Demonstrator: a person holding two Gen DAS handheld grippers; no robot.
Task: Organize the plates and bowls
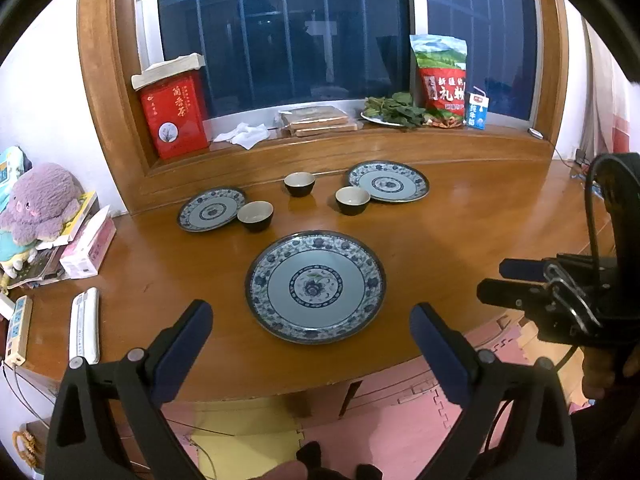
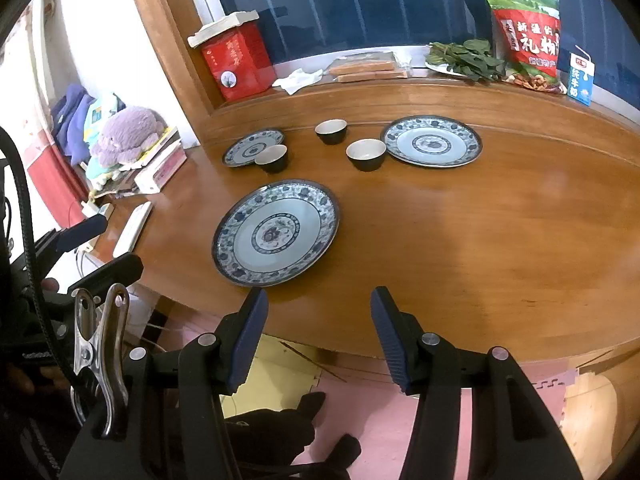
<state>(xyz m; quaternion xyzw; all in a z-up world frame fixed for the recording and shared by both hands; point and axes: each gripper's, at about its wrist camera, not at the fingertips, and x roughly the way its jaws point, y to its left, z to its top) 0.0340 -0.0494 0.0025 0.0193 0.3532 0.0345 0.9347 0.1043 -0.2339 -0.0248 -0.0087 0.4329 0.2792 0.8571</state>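
Large plate (image 1: 316, 287): blue-and-white, lying flat near the front edge of the round wooden table (image 1: 460, 240), nearest to both grippers; also showing in the right wrist view (image 2: 276, 232).
Left small plate (image 1: 211, 209): sitting farther back toward the window, its near rim touching or just overlapped by a dark bowl (image 1: 255, 215); which of the two cannot be told.
Right small plate (image 1: 388, 181): lying at the back right, with a second bowl (image 1: 352, 200) just beside its left rim.
Third bowl (image 1: 300, 183): standing upright between the two small plates, apart from both.
Left gripper (image 1: 311, 320): hovering at the table's front edge, its blue-padded jaws standing spread wide and holding nothing, framing the large plate.
Right gripper (image 2: 319, 302): hanging at the front edge to the right of the large plate, jaws spread apart and gripping nothing; its left fingertip (image 2: 256, 304) appearing just below the plate's rim.
Windowsill (image 1: 360, 140): carrying a red tea box (image 1: 174, 114), a crumpled white cloth (image 1: 244, 134), leafy greens (image 1: 394, 110), a red snack bag (image 1: 442, 76) and a milk carton (image 1: 478, 110).
Table's left side: bearing a purple plush toy (image 1: 38, 202), a white remote (image 1: 84, 326) and a power strip (image 1: 18, 330).
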